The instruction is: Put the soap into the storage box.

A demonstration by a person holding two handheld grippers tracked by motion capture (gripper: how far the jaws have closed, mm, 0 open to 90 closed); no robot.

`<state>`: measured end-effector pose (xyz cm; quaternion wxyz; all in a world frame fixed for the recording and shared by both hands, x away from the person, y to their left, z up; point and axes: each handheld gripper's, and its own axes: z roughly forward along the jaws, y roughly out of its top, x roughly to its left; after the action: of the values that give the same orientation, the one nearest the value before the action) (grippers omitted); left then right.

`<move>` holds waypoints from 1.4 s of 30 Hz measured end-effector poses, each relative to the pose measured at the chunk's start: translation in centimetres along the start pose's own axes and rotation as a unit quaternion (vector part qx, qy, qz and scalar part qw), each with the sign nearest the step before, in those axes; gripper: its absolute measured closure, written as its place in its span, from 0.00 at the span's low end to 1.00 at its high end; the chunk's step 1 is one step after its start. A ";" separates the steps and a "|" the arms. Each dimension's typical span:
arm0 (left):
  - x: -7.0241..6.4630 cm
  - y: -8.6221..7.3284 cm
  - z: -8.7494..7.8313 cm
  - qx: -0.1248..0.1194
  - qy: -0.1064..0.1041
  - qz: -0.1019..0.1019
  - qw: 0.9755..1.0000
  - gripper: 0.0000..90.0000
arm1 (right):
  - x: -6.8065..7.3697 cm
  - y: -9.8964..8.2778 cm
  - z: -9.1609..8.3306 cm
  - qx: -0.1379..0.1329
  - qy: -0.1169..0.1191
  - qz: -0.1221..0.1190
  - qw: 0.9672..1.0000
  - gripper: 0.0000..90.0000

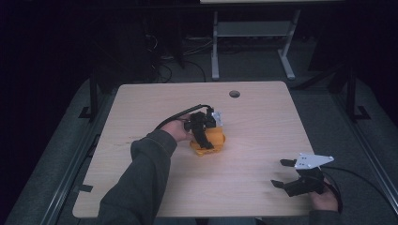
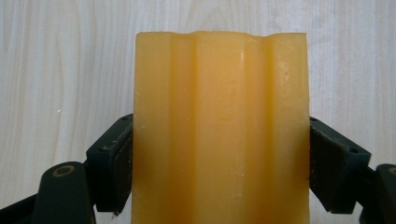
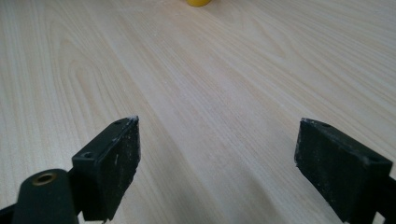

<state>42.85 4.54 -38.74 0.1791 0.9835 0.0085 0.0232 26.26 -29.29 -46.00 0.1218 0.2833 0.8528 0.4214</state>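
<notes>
A yellow-orange ridged block [image 1: 215, 139] lies near the middle of the wooden table [image 1: 263, 122]. My left gripper [image 1: 207, 142] reaches down over it. In the left gripper view the block [image 2: 219, 102] sits between both black pads [image 2: 112, 163], which press on its two sides, so this gripper is shut on it. My right gripper [image 1: 279, 173] rests near the table's front right corner, far from the block, with its jaws wide apart. In the right gripper view that gripper [image 3: 217, 158] holds nothing, and a sliver of the block [image 3: 198, 2] shows at the top edge.
A round cable hole [image 1: 234, 93] sits near the table's far edge. Beyond the table stand the white legs of another desk [image 1: 215, 51], with cables on the dark floor [image 1: 164, 70]. Bare wood lies between the two grippers.
</notes>
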 end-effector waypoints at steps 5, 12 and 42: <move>0.2 0.0 0.0 0.001 -0.006 -0.005 1.000 0.23 | 0.0 0.0 0.0 0.002 0.001 0.001 1.000 0.15; 0.2 0.0 0.1 -0.001 -0.007 -0.008 1.000 0.23 | 0.0 0.0 0.1 0.002 0.001 -0.001 1.000 0.15; -0.4 0.0 -1.3 -0.005 0.011 -0.007 1.000 0.21 | 0.1 0.1 0.2 0.008 0.003 -0.001 1.000 0.15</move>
<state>42.40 4.94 -37.55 0.1843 0.9822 0.0173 0.0329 26.32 -29.10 -46.08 0.1176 0.2825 0.8567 0.4153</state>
